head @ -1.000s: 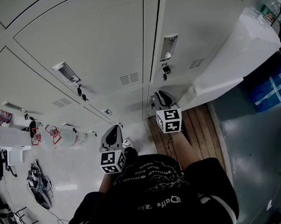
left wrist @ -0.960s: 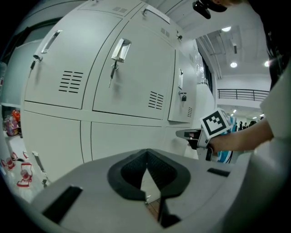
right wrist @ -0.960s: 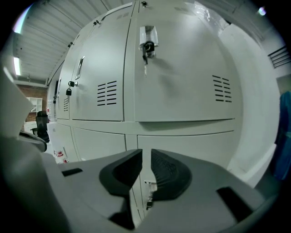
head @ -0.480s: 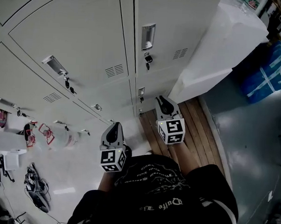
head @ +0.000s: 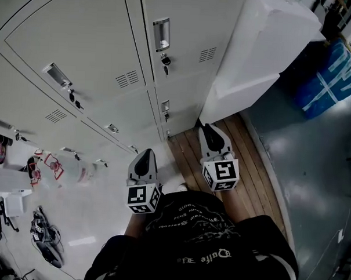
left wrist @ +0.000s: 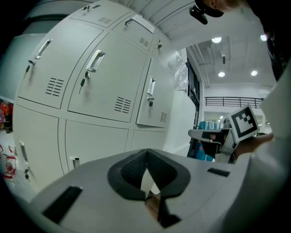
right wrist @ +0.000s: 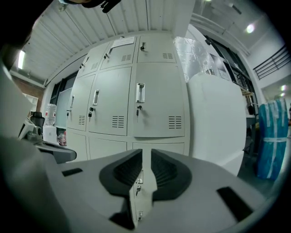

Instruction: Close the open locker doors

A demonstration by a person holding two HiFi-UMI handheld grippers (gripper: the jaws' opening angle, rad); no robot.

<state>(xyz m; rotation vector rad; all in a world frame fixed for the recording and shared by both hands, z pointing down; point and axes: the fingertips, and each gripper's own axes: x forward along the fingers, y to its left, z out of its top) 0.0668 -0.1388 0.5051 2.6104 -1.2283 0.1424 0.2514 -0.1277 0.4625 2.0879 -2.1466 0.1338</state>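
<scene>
A bank of pale grey lockers (head: pixel 98 52) fills the top of the head view; every door that shows lies flush, each with a metal handle (head: pixel 161 34) and a key below it. My left gripper (head: pixel 143 155) hangs a short way back from the low doors, its jaws meeting at the tips and holding nothing (left wrist: pixel 146 152). My right gripper (head: pixel 206 128) is over the wooden boards (head: pixel 248 148), pointing at the closed door column (right wrist: pixel 157 109). Its jaws (right wrist: pixel 146 154) stand a narrow gap apart with nothing between them.
A tall white wrapped block (head: pixel 266 47) stands right of the lockers, with a blue wrapped stack (head: pixel 332 79) beyond it. Grey floor (head: pixel 313 183) lies to the right. Bottles and bags (head: pixel 46 166) and a tangle of cables (head: pixel 43 232) sit at the left.
Both grippers have drawn back from the lockers toward the person. The right one has left the low door and is now over the boards. The head view has swung to the right.
</scene>
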